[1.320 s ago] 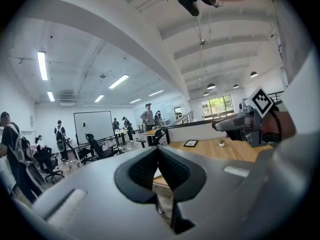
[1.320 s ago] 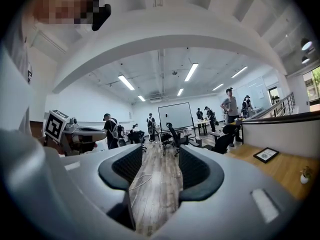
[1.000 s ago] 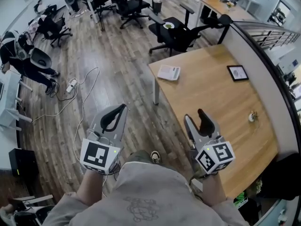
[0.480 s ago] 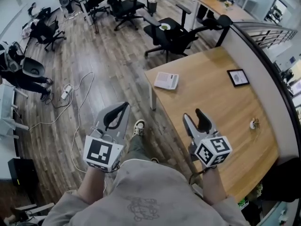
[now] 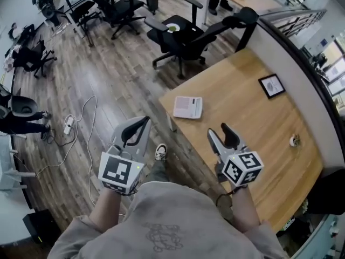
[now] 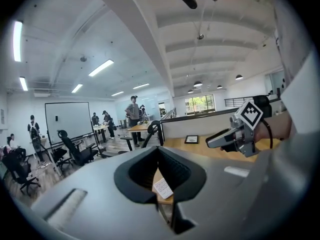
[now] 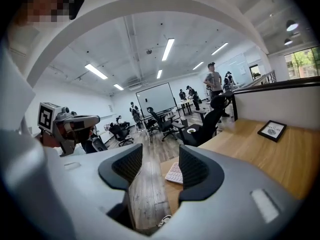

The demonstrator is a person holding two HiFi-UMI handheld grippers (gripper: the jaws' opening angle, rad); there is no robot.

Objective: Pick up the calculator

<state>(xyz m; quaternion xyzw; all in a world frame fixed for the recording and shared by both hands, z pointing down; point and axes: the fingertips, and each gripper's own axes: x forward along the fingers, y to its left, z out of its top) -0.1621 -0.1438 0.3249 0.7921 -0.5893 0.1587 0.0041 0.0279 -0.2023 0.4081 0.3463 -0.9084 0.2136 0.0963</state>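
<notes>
The calculator point(image 5: 187, 107), white and flat, lies near the left corner of the wooden table point(image 5: 248, 123). It also shows in the right gripper view, the calculator point(image 7: 174, 173) lying ahead between the jaws. In the left gripper view, the calculator point(image 6: 163, 188) appears through the loop of the pads. My left gripper point(image 5: 143, 122) hangs over the floor left of the table, jaws shut at the tips and holding nothing. My right gripper point(image 5: 218, 129) is above the table's near edge, open and empty, a short way short of the calculator.
A framed picture point(image 5: 271, 85) and a small object point(image 5: 294, 141) lie on the table's far side by a curved partition wall point(image 5: 302, 63). Black office chairs point(image 5: 180, 34) stand beyond the table. A cable and power strip point(image 5: 69, 124) lie on the wood floor at left.
The person has stepped forward, so the table and calculator now sit closer below the grippers. Both grippers keep the same pose and the same jaw state.
</notes>
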